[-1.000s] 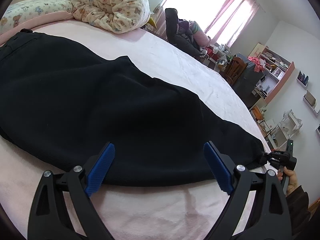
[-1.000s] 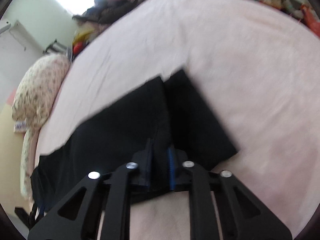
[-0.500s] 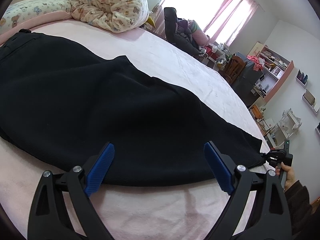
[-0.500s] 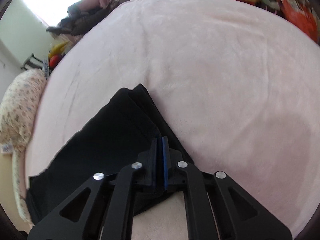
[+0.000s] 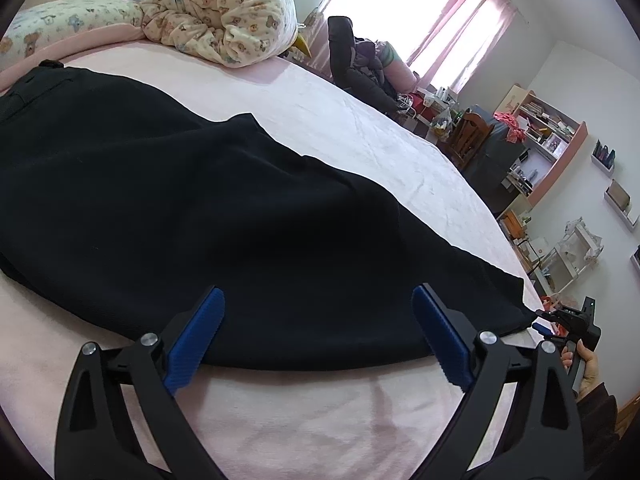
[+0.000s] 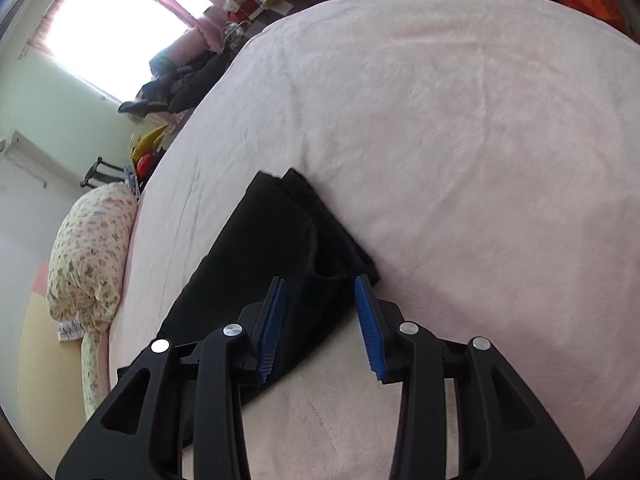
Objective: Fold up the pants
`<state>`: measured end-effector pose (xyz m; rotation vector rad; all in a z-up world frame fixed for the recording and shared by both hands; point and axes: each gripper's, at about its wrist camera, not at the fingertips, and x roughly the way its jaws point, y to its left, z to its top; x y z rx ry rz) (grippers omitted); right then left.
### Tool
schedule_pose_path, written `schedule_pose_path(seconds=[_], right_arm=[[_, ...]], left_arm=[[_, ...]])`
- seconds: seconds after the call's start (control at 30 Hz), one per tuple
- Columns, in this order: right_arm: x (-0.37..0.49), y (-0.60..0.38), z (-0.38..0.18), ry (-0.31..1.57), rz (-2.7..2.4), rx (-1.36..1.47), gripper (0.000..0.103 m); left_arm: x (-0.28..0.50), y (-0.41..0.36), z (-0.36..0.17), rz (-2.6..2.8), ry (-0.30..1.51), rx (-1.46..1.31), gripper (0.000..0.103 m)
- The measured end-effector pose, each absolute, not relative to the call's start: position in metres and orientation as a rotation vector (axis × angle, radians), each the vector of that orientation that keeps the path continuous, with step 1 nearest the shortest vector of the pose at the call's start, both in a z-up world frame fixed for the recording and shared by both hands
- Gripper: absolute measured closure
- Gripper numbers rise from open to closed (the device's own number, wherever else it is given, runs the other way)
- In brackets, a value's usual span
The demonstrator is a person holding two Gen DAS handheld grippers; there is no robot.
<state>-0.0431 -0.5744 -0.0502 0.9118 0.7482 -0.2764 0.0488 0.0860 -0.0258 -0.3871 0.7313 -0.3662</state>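
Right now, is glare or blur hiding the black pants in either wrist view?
Left wrist view: the window is blown out white, but the black pants are sharp; their folds are hard to read in the dark cloth. Right wrist view: the window is also overexposed, with slight softness overall, yet the pant cuffs show clearly against the pink bedspread. Both views bend strongly at the edges.

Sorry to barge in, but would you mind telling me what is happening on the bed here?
A person with a gripper in each hand is folding black pants laid on a pink bed. The right gripper sits at the leg ends; its jaws have just been opening, with fabric between them but not pinched. The left gripper is wide open over the pants' near edge.
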Motion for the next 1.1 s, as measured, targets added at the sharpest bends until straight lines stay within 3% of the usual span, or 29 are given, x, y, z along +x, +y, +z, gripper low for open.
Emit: schedule_pose_path(seconds=[0.27, 0.33, 0.4, 0.7, 0.87, 0.93, 0.97, 1.1], right_arm=[[-0.038, -0.567, -0.055, 0.771, -0.334, 0.855, 0.066], [-0.032, -0.559, -0.052, 0.790, -0.357, 0.746, 0.091], [-0.032, -0.558, -0.047, 0.763, -0.358, 0.734, 0.095], [-0.044, -0.582, -0.048, 0.653, -0.403, 0.893, 0.097], [-0.045, -0.580, -0.067, 0.722, -0.428, 0.867, 0.090], [-0.048, -0.576, -0.047, 0.737, -0.475, 0.818, 0.066], [-0.052, -0.570, -0.028, 0.706, -0.527, 0.754, 0.062], [-0.021, -0.504, 0.030, 0.663, -0.373, 0.503, 0.061]], left_arm=[[0.048, 0.084, -0.026, -0.358, 0.733, -0.377, 0.006], [0.048, 0.083, -0.027, -0.357, 0.735, -0.377, 0.006], [0.047, 0.083, -0.027, -0.355, 0.736, -0.375, 0.006], [0.047, 0.089, -0.024, -0.338, 0.717, -0.387, 0.006], [0.044, 0.096, -0.020, -0.332, 0.706, -0.419, 0.006], [0.042, 0.098, -0.017, -0.324, 0.698, -0.423, 0.006], [0.040, 0.100, -0.015, -0.315, 0.690, -0.429, 0.006], [0.034, 0.108, -0.005, -0.286, 0.641, -0.442, 0.002]])
